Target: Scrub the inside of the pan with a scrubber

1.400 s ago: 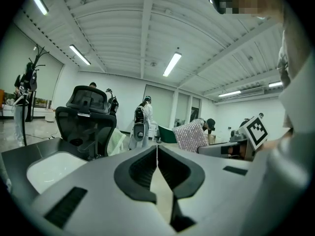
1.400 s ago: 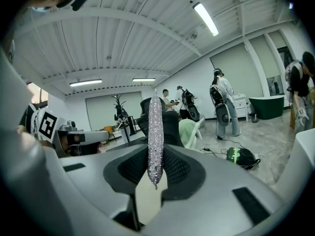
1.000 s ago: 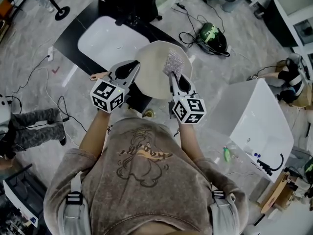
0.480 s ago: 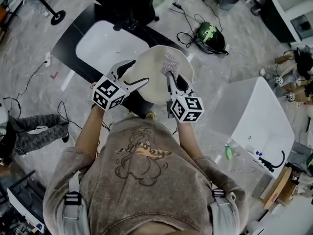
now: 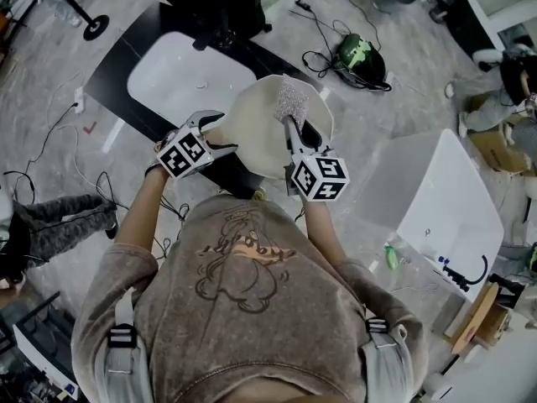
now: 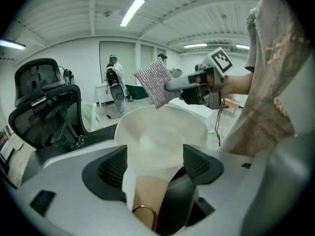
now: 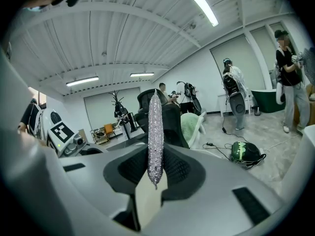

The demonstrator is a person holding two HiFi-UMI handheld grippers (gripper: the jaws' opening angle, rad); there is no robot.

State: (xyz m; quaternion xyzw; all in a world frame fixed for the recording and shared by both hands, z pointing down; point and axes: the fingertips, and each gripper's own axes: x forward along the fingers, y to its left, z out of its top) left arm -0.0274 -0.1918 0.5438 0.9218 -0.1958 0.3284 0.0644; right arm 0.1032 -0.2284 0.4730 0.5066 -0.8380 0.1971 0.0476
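1. Pan (image 5: 256, 128): cream body lies directly ahead of both grippers. Its wooden handle (image 6: 147, 203) runs back between the left gripper's jaws.
2. Left gripper (image 5: 216, 131): jaws stand wide apart and have just been opening, one on each side of the handle. Pad contact cannot be confirmed.
3. Right gripper (image 5: 291, 126): jaws are clamped on the scrubber.
4. Scrubber (image 5: 292, 102): silver mesh projects beyond the right gripper's tips, over the pan's inside.
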